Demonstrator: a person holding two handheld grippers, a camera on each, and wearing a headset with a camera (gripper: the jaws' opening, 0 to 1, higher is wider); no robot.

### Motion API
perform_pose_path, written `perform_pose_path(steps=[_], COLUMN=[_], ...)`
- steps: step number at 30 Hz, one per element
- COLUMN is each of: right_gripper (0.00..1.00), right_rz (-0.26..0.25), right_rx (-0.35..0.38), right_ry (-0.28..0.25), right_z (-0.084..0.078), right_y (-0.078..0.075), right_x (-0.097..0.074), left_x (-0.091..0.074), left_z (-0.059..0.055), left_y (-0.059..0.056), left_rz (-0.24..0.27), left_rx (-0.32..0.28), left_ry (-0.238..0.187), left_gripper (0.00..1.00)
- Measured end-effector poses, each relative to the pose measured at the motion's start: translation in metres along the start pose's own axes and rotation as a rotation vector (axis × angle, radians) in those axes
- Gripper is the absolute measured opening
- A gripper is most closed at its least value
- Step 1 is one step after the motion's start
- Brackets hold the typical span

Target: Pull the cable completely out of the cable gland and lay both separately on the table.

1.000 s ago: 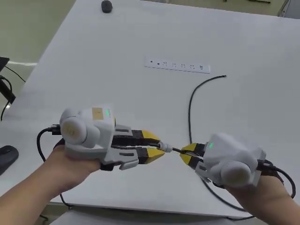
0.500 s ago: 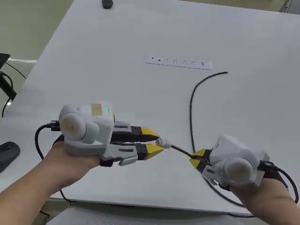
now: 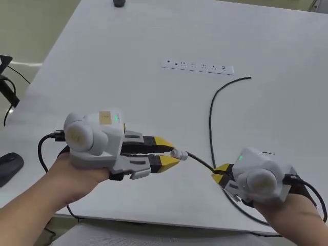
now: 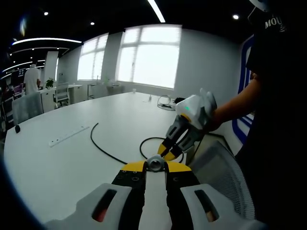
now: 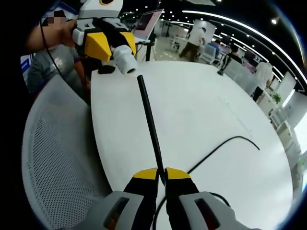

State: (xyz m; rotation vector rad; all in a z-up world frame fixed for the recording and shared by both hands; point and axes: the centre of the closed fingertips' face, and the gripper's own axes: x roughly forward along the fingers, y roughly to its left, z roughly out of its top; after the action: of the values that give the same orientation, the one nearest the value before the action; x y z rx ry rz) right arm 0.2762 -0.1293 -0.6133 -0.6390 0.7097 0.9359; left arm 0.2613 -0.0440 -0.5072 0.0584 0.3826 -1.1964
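My left gripper (image 3: 173, 156) is shut on a white cable gland (image 3: 179, 154), held above the white table (image 3: 128, 61) near its front edge. The gland (image 4: 155, 163) sits between the yellow jaw tips in the left gripper view. A black cable (image 3: 201, 162) runs from the gland's mouth to my right gripper (image 3: 219, 175), which is shut on it. In the right gripper view the cable (image 5: 148, 120) stretches straight from the jaws (image 5: 161, 178) to the gland (image 5: 125, 60); I cannot tell whether its end is still inside. The rest of the cable (image 3: 210, 115) lies curved on the table.
A white power strip (image 3: 197, 66) lies flat mid-table. A dark mouse (image 3: 119, 2) sits at the far edge. Another dark object (image 3: 10, 166) lies beyond the table's left side. A grey mesh chair (image 5: 57, 158) stands at the near edge. People stand in the background.
My right gripper has drawn back to the right and down, away from the left one. The stretch of cable between gland and right jaws has grown longer. The left gripper stayed put.
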Motion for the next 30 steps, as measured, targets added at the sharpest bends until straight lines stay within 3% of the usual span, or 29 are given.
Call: perform_pose_path(steps=[7,14,22,24,30], right_gripper=[0.00,0.00,0.00,0.00,0.00], right_rz=[0.001,-0.010,-0.026,-0.053,-0.038], right_rx=[-0.021,-0.051,-0.117,-0.100,-0.128], right_ry=[0.001,0.003,-0.002,-0.041,-0.046], right_z=[0.006,0.023,0.056,0.073,0.097], right_y=[-0.002,-0.012,-0.030,-0.039,-0.044], right_x=[0.002,0.007,0.023,0.024,0.038], left_x=[0.000,-0.003,-0.009,-0.010,-0.011], left_z=[-0.007,-0.012,-0.028,-0.032,-0.042], left_y=[0.001,0.007,0.025,0.028,0.034], left_rz=[0.003,0.020,0.082,0.096,0.120], left_rx=[-0.007,-0.007,-0.029,-0.028,-0.019], left_ry=[0.006,0.001,-0.011,0.002,0.015], left_gripper=[0.16,0.16,0.16,0.16,0.16])
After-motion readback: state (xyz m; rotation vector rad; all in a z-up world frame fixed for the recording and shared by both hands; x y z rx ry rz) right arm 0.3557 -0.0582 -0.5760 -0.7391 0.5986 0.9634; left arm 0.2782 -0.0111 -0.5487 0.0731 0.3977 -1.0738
